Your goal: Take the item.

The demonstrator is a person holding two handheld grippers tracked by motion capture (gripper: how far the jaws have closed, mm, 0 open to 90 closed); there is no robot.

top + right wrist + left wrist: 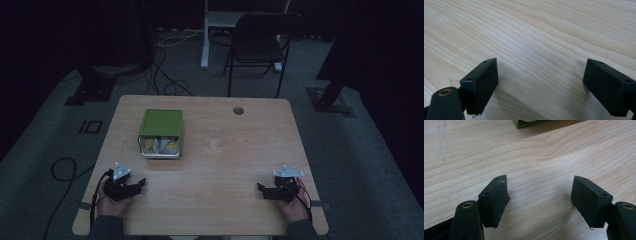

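Resting low on the wooden bench (225, 165), the left gripper (138, 184) is held near the front left corner and the right gripper (262, 189) near the front right corner, well apart from each other. Both sets of fingers (495, 200) are spread wide, and nothing is held between them; bare wood grain is seen in the gaps. A green box (161, 131) with crumpled pale contents is placed toward the back left of the bench, and a small pale object (214, 145) is seen beside it.
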